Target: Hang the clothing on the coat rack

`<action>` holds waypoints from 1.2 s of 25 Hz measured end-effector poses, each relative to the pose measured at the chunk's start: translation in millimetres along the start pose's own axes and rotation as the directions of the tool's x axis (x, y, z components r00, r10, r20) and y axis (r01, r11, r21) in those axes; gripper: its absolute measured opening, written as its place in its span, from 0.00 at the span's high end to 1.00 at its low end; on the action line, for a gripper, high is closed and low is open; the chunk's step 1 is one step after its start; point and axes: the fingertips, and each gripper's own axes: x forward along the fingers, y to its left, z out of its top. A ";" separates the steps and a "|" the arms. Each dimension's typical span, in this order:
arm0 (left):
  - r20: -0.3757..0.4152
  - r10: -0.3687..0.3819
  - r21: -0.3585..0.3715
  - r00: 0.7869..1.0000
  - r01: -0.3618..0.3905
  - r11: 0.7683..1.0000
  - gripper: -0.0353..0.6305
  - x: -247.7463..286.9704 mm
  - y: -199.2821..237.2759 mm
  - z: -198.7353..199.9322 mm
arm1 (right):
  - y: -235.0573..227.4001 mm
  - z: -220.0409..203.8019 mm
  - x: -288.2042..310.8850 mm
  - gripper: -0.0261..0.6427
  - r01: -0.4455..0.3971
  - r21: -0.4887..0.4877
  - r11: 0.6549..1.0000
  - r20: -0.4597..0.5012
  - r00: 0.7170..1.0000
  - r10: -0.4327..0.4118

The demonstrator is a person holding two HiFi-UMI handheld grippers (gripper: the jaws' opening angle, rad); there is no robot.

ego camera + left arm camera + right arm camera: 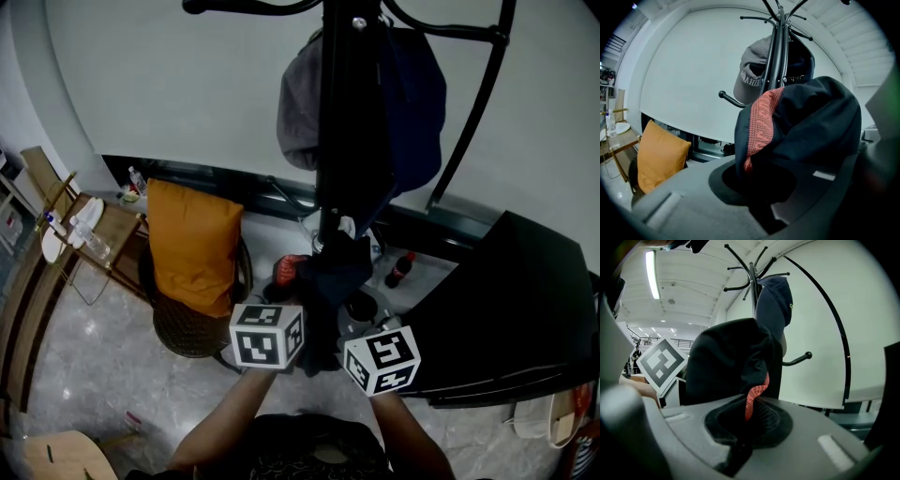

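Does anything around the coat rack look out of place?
Only a dark bottle on the floor at the base of the coat rack, an odd spot; I can't tell if it's upright. Nothing looks spilled or damaged.

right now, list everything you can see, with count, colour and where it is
coat rack: one, black, upright by the wall
grey cap: one, grey, hanging on the rack's left
dark blue cap: one, hanging on the rack's right
dark garment: one, dark with a red patterned band, held in front of the rack
cushion: one, orange, on a woven chair, left
bottle: one, dark, red cap, on the floor
side table: one, wooden, far left
left gripper: grey, shut on the dark garment
right gripper: grey, shut on the dark garment
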 end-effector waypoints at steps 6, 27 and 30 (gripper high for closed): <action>-0.009 -0.009 0.001 1.000 0.009 1.000 0.92 5.2 2.5 -2.0 | -3.5 -1.9 7.9 0.94 0.011 0.005 1.000 -0.004 1.000 -0.011; -0.036 -0.026 0.000 0.999 0.026 1.000 0.92 16.0 3.5 -12.3 | -9.0 -12.4 19.1 0.93 0.017 0.020 1.000 -0.024 1.000 -0.016; -0.041 -0.027 -0.002 0.999 0.027 1.000 0.92 16.1 4.2 -15.2 | -8.6 -15.0 19.9 0.94 0.017 0.014 1.000 -0.029 0.999 -0.017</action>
